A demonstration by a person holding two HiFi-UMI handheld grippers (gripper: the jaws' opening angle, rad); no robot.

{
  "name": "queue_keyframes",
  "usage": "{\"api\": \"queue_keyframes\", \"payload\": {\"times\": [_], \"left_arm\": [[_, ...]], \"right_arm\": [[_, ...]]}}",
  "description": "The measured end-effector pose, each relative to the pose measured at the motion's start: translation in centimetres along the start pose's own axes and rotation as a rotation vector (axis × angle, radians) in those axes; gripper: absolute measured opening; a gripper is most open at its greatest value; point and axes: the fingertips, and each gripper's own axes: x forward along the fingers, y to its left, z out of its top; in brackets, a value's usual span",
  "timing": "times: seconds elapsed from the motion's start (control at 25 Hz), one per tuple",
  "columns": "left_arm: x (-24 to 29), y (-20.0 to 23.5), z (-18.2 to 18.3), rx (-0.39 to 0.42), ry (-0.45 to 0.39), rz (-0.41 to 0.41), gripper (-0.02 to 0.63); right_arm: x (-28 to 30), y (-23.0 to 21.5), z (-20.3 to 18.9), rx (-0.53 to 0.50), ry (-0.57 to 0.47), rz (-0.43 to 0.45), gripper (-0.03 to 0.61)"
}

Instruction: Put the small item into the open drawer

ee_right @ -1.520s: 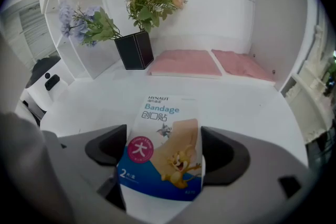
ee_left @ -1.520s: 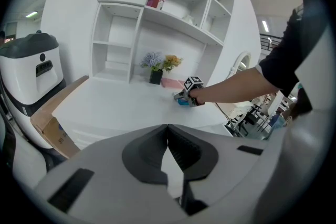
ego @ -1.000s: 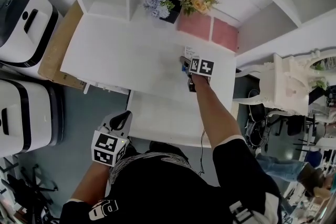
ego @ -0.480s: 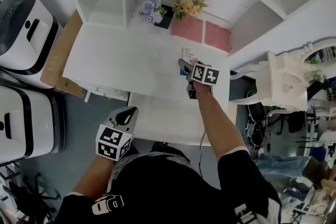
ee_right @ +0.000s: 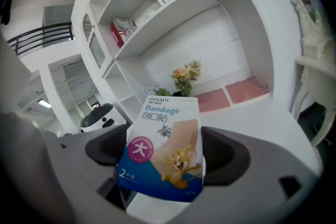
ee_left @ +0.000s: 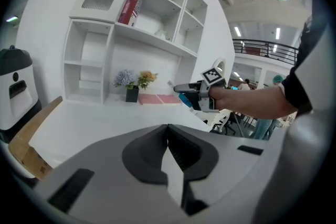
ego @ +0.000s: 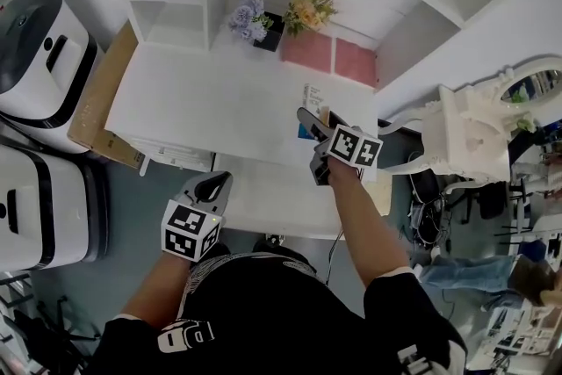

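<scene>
The right gripper (ego: 307, 117), jaws pinching the bandage packet (ee_right: 164, 149), half hides it overhead.

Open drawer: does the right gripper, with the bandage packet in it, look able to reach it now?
Probably yes. The right gripper holds the bandage packet above the desk's front edge, and the drawer stands pulled out just beside it on the near side. Nothing seems to lie between them.

Bandage packet (ego: 312, 91) mostly behind right claw (ego: 314, 117) (head view), white machine (ego: 39, 189) cropped.
</scene>
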Motion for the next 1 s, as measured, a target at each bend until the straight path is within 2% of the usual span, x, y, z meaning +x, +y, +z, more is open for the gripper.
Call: {"api": "queue_keyframes", "payload": {"times": [0.16, 0.44, 0.68, 1.0], "left_arm": [[0.4, -0.7, -0.8, 0.002, 0.018, -0.023, 0.014], [1.8, -2.9, -0.6, 0.044, 0.034, -0.091, 0.014], [3.4, -4.9, -0.2, 0.096, 0.061, -0.158, 0.014], [4.9, -6.4, -1.9, 0.122, 0.122, -0.203, 0.014]], "right_arm": [[-2.9, 2.1, -0.3, 0.009, -0.037, 0.048, 0.437], [-7.5, 4.3, -1.7, 0.047, -0.080, 0.081, 0.437], [-9.8, 3.6, -4.2, 0.058, -0.066, 0.053, 0.437], [-11.7, 1.9, -9.3, 0.139, -0.022, 0.017, 0.437]]}}
